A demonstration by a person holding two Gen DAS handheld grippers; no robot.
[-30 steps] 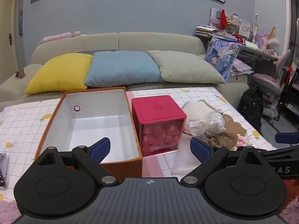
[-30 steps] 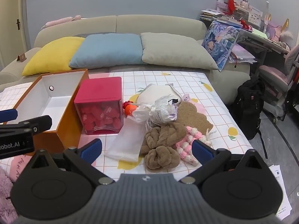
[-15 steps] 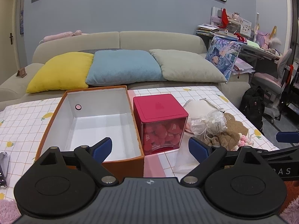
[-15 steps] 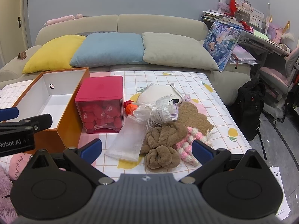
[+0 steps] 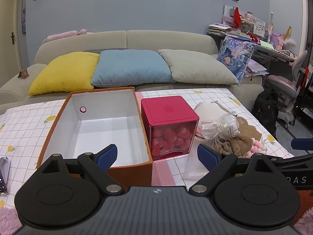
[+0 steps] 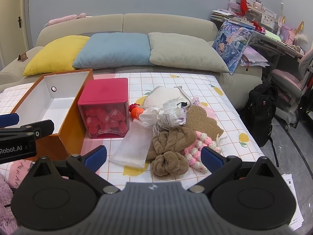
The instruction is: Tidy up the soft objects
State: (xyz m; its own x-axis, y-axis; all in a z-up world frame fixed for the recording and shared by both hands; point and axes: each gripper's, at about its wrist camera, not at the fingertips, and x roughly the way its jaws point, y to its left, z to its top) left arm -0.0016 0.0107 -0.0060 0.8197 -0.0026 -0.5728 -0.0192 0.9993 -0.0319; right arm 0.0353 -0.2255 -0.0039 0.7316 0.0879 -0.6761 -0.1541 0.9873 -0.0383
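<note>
Both my jaws spread wide, holding nothing. Orange box (image 5: 93, 129) sits empty for the soft pile (image 6: 172, 137), right gripper (image 6: 153, 155) nearest it.

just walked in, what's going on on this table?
A person holds a two-finger gripper in each hand over a checked tablecloth. Both the left gripper and the right gripper are open and hold nothing. An orange box, white inside, stands open and empty beside a red cube container. To the right lies a pile of soft things: a brown knotted towel, a pink-and-white crochet piece, a white mesh bag and a crinkled plastic bundle. Nothing has been sorted yet.
</note>
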